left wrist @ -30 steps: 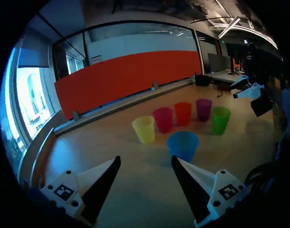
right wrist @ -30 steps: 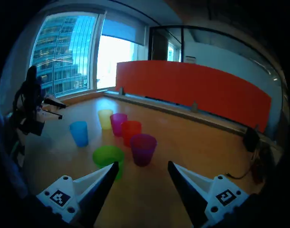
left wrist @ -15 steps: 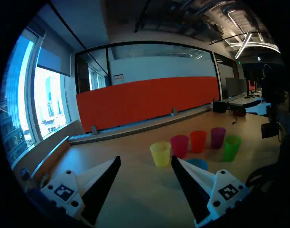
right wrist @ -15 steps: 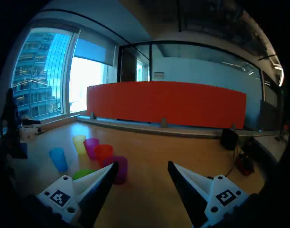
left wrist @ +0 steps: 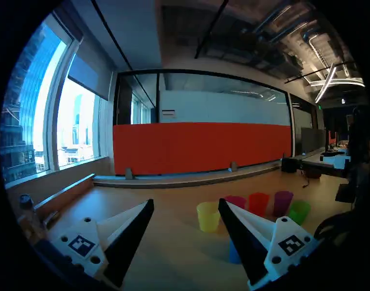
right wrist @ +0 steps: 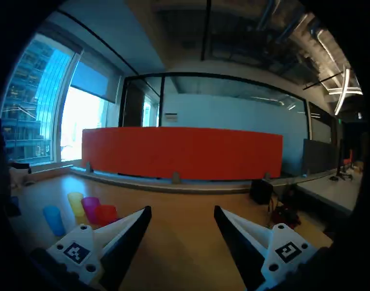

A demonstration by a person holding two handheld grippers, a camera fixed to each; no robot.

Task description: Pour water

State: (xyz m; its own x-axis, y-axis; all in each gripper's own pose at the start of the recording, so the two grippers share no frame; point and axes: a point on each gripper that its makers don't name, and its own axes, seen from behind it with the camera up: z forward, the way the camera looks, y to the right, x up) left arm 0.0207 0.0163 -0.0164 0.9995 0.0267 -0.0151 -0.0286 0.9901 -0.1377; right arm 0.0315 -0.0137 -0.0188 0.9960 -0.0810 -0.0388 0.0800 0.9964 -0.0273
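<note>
In the left gripper view, the left gripper (left wrist: 185, 213) has its tongs apart, holding nothing. Six plastic cups stand on the wooden table (left wrist: 180, 262), on the near side of the orange partition (left wrist: 199, 145). Five form a row along it: a yellow cup (left wrist: 208, 216), a magenta cup (left wrist: 237, 200), a red cup (left wrist: 258, 203), a purple cup (left wrist: 283, 202) and a green cup (left wrist: 299, 211). The blue cup (left wrist: 232, 253) is farther from the partition, partly behind a finger.

In the right gripper view, the right gripper (right wrist: 181, 216) is likewise spread and empty. Four cups can be counted there.

Each finger carries one square black-and-white marker. A small sign (left wrist: 168, 114) on the glass above the partition is too small to read.
</note>
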